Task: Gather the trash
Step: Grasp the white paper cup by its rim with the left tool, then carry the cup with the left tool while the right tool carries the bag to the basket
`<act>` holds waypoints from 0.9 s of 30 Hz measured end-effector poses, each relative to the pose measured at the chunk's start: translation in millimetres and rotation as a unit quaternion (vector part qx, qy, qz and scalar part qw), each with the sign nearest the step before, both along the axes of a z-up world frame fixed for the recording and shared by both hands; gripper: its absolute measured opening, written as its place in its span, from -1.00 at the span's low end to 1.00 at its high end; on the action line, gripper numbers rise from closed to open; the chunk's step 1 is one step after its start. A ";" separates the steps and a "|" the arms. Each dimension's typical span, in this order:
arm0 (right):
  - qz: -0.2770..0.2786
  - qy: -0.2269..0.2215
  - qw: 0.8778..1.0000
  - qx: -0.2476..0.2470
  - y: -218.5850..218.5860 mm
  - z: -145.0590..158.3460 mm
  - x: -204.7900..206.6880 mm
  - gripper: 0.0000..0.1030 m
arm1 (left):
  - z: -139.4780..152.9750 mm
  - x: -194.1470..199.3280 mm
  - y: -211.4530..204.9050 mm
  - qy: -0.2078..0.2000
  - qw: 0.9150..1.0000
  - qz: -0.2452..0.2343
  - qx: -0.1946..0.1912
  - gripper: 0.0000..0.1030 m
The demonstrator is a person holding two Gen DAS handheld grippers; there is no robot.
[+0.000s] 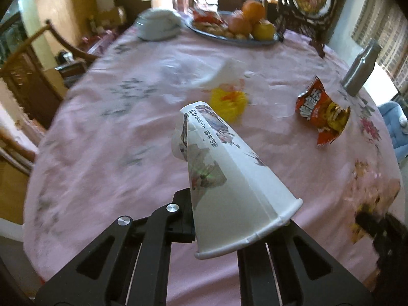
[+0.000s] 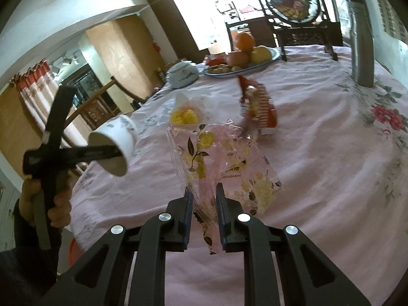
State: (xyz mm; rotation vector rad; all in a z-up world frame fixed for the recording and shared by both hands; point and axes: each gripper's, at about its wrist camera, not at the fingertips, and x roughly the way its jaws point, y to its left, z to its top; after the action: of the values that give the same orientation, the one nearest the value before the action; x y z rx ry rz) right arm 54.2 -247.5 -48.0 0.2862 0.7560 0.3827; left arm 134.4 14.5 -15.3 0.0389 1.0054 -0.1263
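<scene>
My left gripper (image 1: 236, 211) is shut on a white printed paper cup (image 1: 229, 168), squashed flat at the rim, and its fingertips are hidden behind it. In the right wrist view, the cup (image 2: 114, 142) hangs over the table's left edge. My right gripper (image 2: 204, 191) is shut on a clear plastic wrapper (image 2: 229, 168) printed with yellow flowers. On the pink tablecloth (image 1: 114, 153) lie a red snack packet (image 1: 321, 112) (image 2: 257, 107), a yellow wrapper (image 1: 229, 102) (image 2: 185, 116) and a white crumpled paper (image 1: 224, 74).
A silver bottle (image 1: 362, 68) (image 2: 360, 46) stands at the right. At the far end are a fruit plate (image 1: 270, 41) (image 2: 276, 54), a white lidded pot (image 1: 158, 25) (image 2: 182, 75) and a dark carved stand (image 1: 311, 0). A wooden chair (image 1: 30, 76) is at the left. A person's hand (image 2: 58, 204) grips the left tool.
</scene>
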 end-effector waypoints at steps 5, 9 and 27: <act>0.025 -0.012 0.999 -0.020 31.2 12.9 -15.1 -0.66 | 11.5 -50.1 46.3 -0.025 0.999 0.030 -0.011 -0.82; 0.063 -0.032 0.997 -0.036 71.8 27.9 -34.1 -0.67 | 25.6 -95.7 96.8 -0.062 0.995 0.069 -0.024 -0.82; 0.368 -0.072 0.927 -0.027 342.0 62.8 -103.1 -0.67 | 35.1 -246.1 304.8 -0.112 0.949 0.290 -0.060 -0.82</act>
State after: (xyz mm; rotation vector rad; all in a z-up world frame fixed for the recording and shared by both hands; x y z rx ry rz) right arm -48.9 94.5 14.8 -0.0948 0.7089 1.0803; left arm -111.7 319.3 19.8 -0.3459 0.7464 0.3505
